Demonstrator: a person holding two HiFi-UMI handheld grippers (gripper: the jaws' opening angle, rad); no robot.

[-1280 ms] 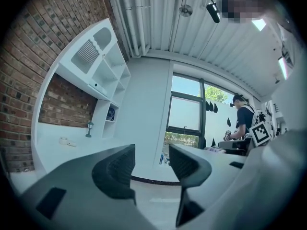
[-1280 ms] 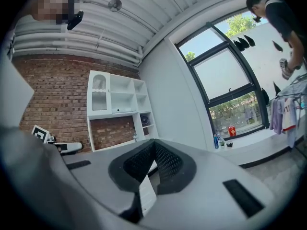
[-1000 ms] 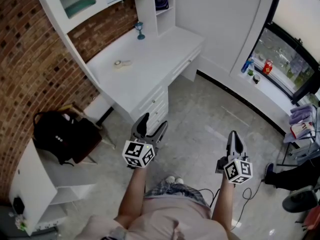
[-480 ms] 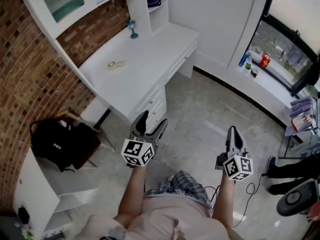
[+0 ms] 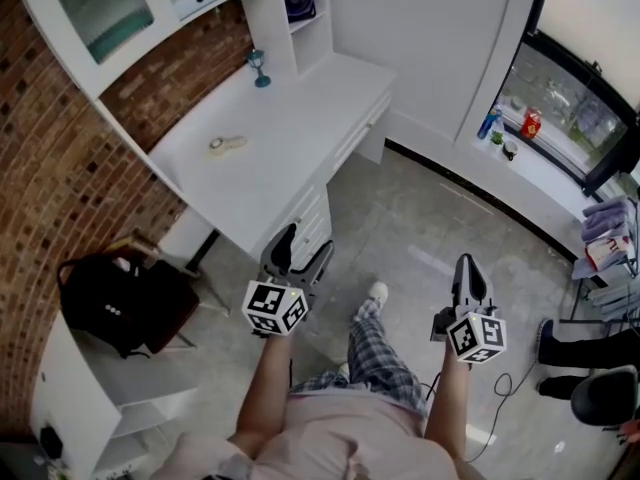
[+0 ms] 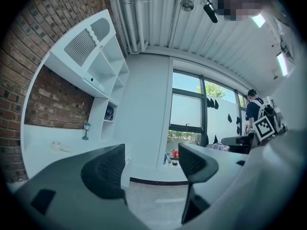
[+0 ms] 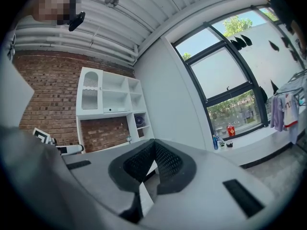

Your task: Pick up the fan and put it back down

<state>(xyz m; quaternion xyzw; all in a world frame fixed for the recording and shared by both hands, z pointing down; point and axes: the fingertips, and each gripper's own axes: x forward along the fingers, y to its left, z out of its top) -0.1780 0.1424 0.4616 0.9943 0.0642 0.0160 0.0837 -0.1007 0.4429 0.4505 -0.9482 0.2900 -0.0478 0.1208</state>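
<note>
The fan (image 5: pixel 297 1) is small and dark blue and stands in a cubby of the white shelf unit at the far end of the white desk (image 5: pixel 290 128). It is also small in the left gripper view, as the fan (image 6: pixel 109 113), and in the right gripper view, as the fan (image 7: pixel 139 121). My left gripper (image 5: pixel 300 251) is held over the floor near the desk's drawer corner, open and empty, far from the fan; its jaws (image 6: pixel 151 164) stand apart. My right gripper (image 5: pixel 469 273) hangs over the floor to the right, shut on nothing (image 7: pixel 153 159).
On the desk stand a teal lamp figure (image 5: pixel 259 68) and a small roll-like object (image 5: pixel 226 145). A black backpack (image 5: pixel 115 298) rests on a chair at left. Bottles (image 5: pixel 490 124) and a red can (image 5: pixel 530 123) sit on the window sill. A person in black (image 5: pixel 590 343) stands at right.
The desk has slid left and nearer in the head view as the person steps forward; a leg and shoe now reach out between the grippers. Both grippers keep their states.
</note>
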